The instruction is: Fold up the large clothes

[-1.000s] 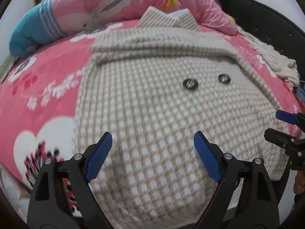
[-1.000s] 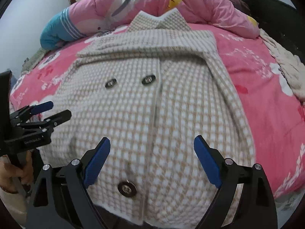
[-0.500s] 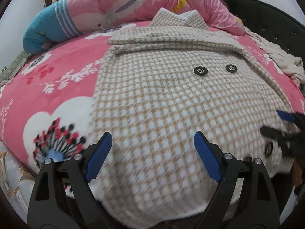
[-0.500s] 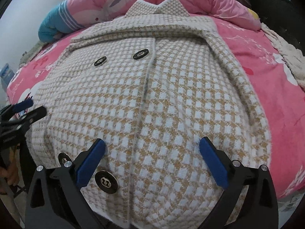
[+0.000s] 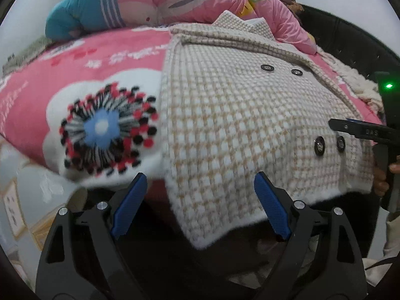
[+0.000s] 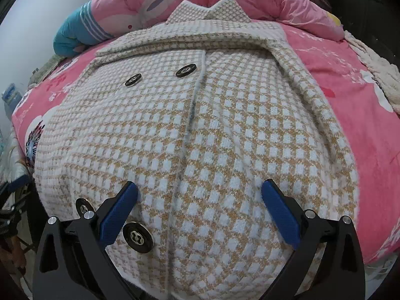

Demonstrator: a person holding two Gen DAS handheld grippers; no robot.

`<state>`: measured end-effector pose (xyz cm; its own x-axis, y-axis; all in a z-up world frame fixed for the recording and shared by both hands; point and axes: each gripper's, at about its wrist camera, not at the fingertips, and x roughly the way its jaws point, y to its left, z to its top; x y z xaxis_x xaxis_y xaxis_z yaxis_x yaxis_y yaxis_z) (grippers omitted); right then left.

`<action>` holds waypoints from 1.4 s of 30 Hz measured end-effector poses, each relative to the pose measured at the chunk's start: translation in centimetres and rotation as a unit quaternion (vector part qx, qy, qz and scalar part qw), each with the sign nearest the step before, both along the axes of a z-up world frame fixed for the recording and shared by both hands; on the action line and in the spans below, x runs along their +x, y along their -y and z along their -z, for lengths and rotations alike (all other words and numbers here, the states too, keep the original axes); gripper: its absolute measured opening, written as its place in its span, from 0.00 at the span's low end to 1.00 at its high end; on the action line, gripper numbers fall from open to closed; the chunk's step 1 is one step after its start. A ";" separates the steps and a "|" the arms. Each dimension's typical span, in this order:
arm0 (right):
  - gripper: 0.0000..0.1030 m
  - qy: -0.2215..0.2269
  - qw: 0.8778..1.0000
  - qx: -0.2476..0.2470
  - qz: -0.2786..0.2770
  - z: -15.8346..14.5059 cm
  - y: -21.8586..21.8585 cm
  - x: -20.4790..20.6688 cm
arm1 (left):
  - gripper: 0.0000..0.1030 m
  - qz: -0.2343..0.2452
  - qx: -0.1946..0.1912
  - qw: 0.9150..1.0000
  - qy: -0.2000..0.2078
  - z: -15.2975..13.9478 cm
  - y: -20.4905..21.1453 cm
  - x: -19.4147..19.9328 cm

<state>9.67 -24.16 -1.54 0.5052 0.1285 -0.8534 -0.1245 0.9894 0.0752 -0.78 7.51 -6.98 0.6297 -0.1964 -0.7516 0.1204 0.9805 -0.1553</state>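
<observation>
Lengthwise, coat (image 6: 200,130) lies w/ collar (image 6: 207,12) toward far pillows (image 6: 140,7)

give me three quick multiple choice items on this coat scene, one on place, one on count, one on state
1. Where does the houndstooth coat lie?
A. on the pink bedspread
B. on a chair
C. on the floor

2. How many dark buttons does the left wrist view show on it?
A. one
B. four
C. seven

3. How are the right tongs?
A. shut on a sleeve
C. out of view
B. open above the hem

Key: 1 A, pink cover shows on both sides of the coat. 2 B, an upper pair and a lower pair. 3 B, both blue pads stand wide apart, gripping nothing.
</observation>
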 end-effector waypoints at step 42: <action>0.94 0.003 0.999 0.001 0.034 -1.1 4.6 -6.6 | 0.45 0.033 -0.001 0.995 -0.096 5.4 2.3 3.3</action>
<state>3.04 -28.74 -0.42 0.5181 0.0941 -0.8501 -0.0567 0.9955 0.0757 2.56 5.20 -12.38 0.4607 -0.2344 -0.8560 0.1527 0.9710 -0.1838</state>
